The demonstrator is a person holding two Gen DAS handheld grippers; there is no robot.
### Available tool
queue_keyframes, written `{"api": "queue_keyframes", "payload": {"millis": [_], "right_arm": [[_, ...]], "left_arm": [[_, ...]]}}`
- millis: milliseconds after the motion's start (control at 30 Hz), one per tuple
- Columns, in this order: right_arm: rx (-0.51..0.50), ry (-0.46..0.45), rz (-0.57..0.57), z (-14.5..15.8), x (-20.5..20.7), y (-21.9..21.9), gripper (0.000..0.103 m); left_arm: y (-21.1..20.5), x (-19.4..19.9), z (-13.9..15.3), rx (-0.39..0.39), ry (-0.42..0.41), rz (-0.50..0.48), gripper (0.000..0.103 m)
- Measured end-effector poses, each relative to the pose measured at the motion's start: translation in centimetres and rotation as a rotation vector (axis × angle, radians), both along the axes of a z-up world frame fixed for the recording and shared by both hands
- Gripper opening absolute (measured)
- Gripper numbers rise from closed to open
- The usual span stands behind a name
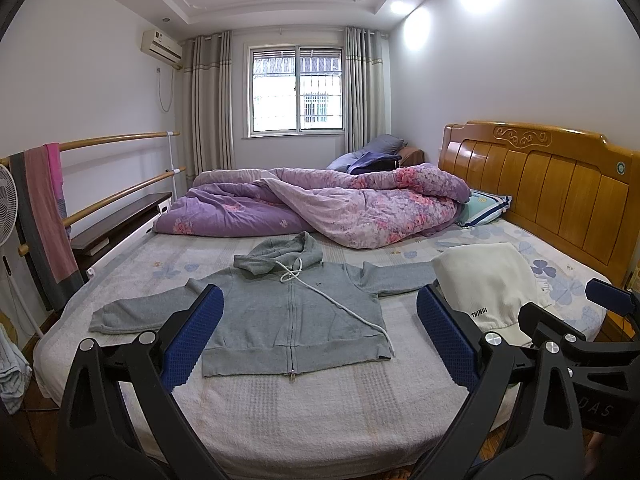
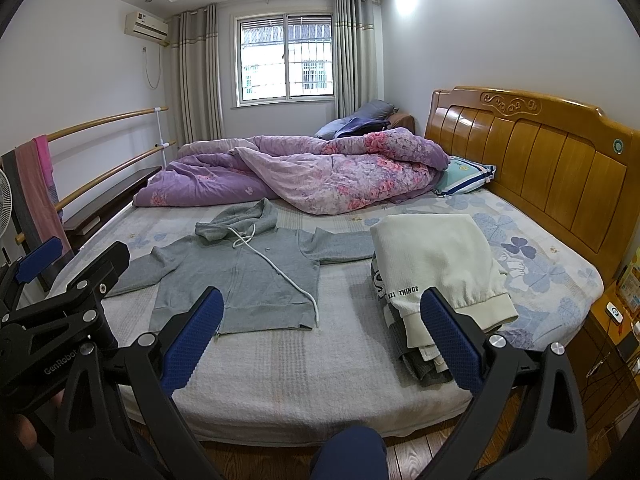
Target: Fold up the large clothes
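Fingers of both grippers stand spread wide and grip nothing. The left gripper [image 1: 320, 336] hangs over the near edge of the bed [image 1: 304, 412], and straight ahead of it, framed between its blue pads, lies the grey hoodie [image 1: 296, 320]. The hoodie is laid flat, front up and zipped, hem toward the gripper and hood away from it, so its body runs directly away from the gripper while its two sleeves stretch crosswise along the bed.

From the right gripper [image 2: 320, 336] the same hoodie [image 2: 240, 280] lies ahead and off to the left, its hem near that gripper's left pad. Right of the hoodie, with its right sleeve tip reaching to it, sits a stack of folded clothes [image 2: 436, 268] topped by a cream garment. Beyond the hoodie's hood lies a rumpled purple quilt [image 2: 320, 176].

By my judgement the left gripper is the better placed for the hoodie, being centred on it; the left sleeve falls naturally to it and the right sleeve to the right gripper, each to be folded inward across the zip. The loose white drawstring [image 2: 280, 272] trailing across the chest could get caught in a fold.
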State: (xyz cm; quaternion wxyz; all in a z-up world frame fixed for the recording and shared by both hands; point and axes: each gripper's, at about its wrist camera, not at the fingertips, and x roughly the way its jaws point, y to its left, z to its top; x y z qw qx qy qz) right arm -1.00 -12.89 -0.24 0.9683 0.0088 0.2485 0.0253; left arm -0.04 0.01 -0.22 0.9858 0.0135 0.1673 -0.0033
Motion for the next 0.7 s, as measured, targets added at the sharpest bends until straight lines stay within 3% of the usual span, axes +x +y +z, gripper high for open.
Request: {"api": "queue_keyframes", "payload": {"millis": [700], "right_arm": [[0.001, 0.002, -0.001, 0.45, 0.01, 0.28, 0.095]], "left_arm": [[0.0, -0.01, -0.01, 0.001, 0.0, 0.0, 0.097]]}}
